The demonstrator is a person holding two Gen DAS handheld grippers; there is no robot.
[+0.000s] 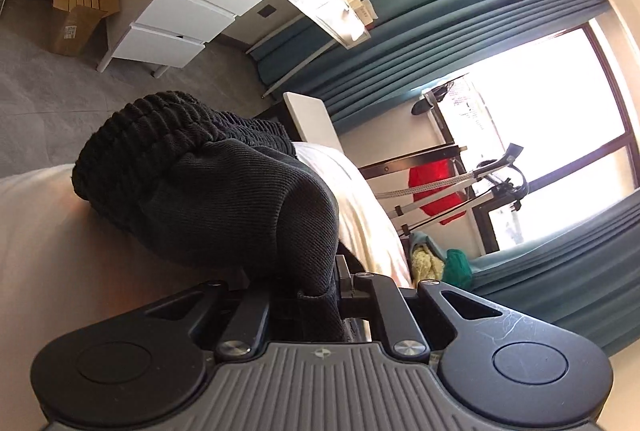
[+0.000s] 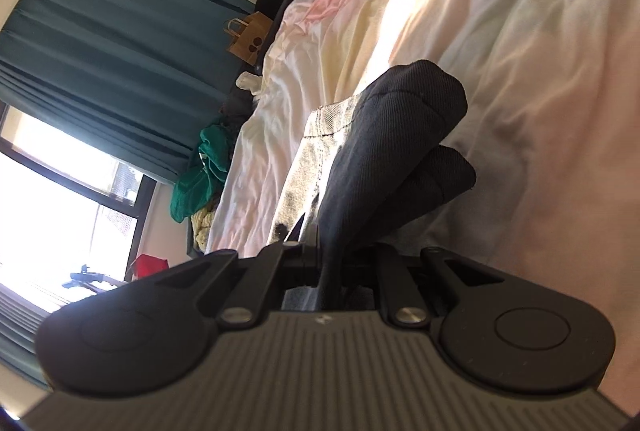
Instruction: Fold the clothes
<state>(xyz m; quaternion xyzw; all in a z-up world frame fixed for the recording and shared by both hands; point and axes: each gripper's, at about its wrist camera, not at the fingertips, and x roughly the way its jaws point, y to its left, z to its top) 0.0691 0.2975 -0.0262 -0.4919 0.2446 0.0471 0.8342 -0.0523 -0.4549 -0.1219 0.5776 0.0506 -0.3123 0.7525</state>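
Item: one black ribbed-knit garment with an elasticated waistband [image 1: 188, 167], lying on a bed covered in pale, crumpled pastel sheeting [image 2: 540, 71], held at two places. The left gripper [image 1: 316, 295] was closed on a fold of the dark cloth, the ribbed band bunching up and away directly ahead of it, above the sheet near the bed's edge. The right gripper [image 2: 328, 263] likewise had its jaws drawn in narrow upon a pinch of the same fabric, which ran forward from it in two rolled, tube-like ends (possibly trouser legs; not certain) over the bed's surface; a lighter grey inner face of the cloth showed alongside. Judged relation: the garment's long axis ran between the two grippers, waistband toward the left and rolled ends toward the right, so neither hand was nearer and each held its own end. A fold would probably call for bringing one end over to the other along that axis. Surroundings noted: teal pleated curtains [image 1: 460, 31], a bright window [image 1: 560, 119], a white drawer unit [image 1: 188, 3], an open cardboard box [image 1: 80, 3] on grey floor, a brown paper bag [image 2: 248, 39] and a green cloth heap [image 2: 200, 175] beside the bed's far edge.
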